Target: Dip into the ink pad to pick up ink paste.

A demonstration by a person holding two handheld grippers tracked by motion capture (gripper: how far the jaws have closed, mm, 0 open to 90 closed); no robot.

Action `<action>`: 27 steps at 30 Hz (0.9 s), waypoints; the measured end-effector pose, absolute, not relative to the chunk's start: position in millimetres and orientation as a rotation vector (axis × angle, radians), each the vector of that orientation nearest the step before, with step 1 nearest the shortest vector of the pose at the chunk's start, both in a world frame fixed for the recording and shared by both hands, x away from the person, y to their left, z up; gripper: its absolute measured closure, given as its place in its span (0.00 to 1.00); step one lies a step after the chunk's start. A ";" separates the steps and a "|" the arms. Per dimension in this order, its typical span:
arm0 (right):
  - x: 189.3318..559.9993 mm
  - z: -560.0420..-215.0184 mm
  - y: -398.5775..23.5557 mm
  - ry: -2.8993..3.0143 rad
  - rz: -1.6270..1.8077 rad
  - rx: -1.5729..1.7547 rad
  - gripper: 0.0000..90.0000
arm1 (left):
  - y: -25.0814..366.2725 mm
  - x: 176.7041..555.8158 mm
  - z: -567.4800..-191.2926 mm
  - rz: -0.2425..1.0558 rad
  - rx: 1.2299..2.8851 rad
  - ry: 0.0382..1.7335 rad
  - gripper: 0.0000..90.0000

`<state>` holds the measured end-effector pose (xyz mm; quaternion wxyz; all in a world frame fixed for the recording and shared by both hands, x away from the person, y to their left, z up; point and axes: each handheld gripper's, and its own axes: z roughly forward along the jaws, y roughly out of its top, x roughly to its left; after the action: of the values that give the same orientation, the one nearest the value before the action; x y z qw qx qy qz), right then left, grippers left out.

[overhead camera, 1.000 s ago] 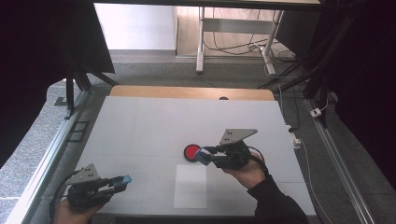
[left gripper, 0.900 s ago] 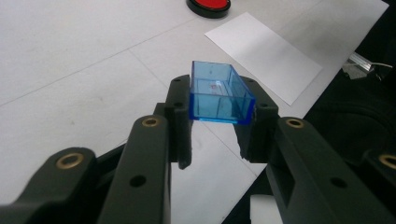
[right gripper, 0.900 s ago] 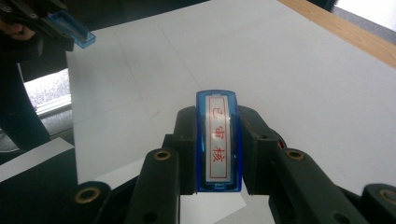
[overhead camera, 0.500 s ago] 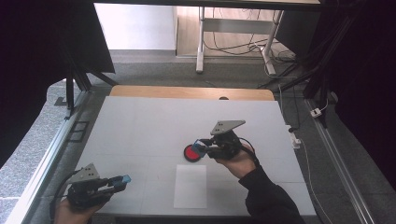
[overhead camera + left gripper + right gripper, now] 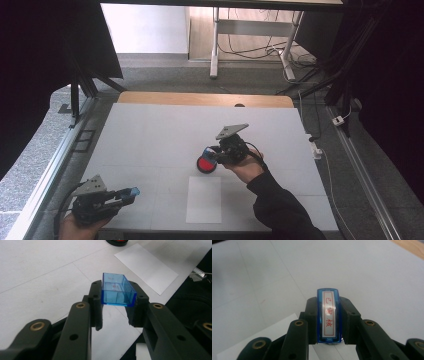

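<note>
- The white surface (image 5: 150, 135) carries a paper sheet (image 5: 204, 199) at lower centre and a red ink pad (image 5: 205, 164) mid-frame.
- Right gripper (image 5: 212, 156), jaws pinching a blue stamp (image 5: 329, 316), sits beside the pad; a tilted press could ink unevenly.
- Left gripper (image 5: 129, 194), lower left, jaws clamping a blue cap (image 5: 117, 290); it could slip.

The one readable marking is on the blue stamp (image 5: 328, 315) held between the jaws of the right claw (image 5: 328, 320). A white label runs along the stamp's top face, with a thin red frame around three red Chinese characters in a column: 已审核. In the left claw view, a faint red mark on the clear blue cap (image 5: 117, 291) is too small to read.
</note>
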<state>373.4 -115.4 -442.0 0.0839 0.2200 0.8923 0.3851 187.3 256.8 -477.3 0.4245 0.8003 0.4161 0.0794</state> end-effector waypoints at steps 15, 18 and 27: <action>392.7 -465.8 -103.9 2.703 1.051 0.677 0.78 | 258.2 186.7 -476.8 0.217 1.997 1.070 0.76; 394.7 -468.8 -102.6 2.703 1.036 0.682 0.78 | 258.2 186.6 -476.9 0.218 1.999 1.070 0.76; 398.1 -475.1 -98.6 2.717 1.005 0.685 0.78 | 258.1 186.9 -477.1 0.213 2.001 1.071 0.76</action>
<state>398.1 -98.6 -475.1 0.0824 0.2293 0.9097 0.3364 186.9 258.1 -477.1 0.4176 0.7976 0.4269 0.0849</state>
